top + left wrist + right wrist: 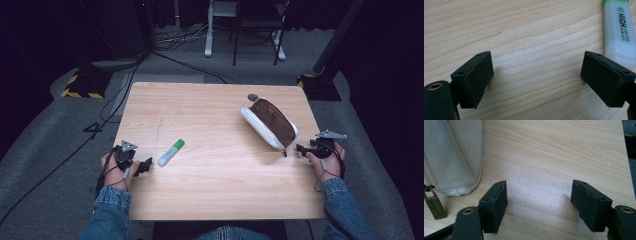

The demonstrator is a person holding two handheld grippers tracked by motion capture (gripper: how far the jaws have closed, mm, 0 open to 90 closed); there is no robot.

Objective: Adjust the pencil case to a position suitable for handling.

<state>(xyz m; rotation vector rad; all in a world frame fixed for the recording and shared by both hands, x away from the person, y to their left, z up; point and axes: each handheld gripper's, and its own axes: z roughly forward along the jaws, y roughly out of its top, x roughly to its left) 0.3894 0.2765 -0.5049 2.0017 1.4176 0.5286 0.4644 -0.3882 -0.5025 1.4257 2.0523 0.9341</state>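
Here we are at the wooden tabletop (220, 165), and both hands are poised at its near corners. The left gripper (146, 165) sits low by the near left edge, its fingers (472, 78) spread wide with nothing between them but bare wood. Just off to its side lies the green-capped highlighter (171, 152) — flat on its side, angled away across the tabletop, its clear end nearest the gripper. In the left gripper view that highlighter (617, 30) runs up beside 1 finger, very close to it, not between the 2.

Over on the other side, the right gripper (301, 148) hovers at the near right edge, fingers (494, 205) also parted and holding nothing. The white pencil case (267, 125) lies just beside it, unzipped, its brown lining gaping upward — a mouth left open, by my reading, to take the highlighter. In the right gripper view the pencil case (451, 157) lies off to 1 side of the fingers, its brass zip pull (435, 205) resting on the wood near them.

So each hand is stationed next to its own item, I'd say: 1 to lift the pen, 1 to steady the case. The highlighter and case lie well apart.
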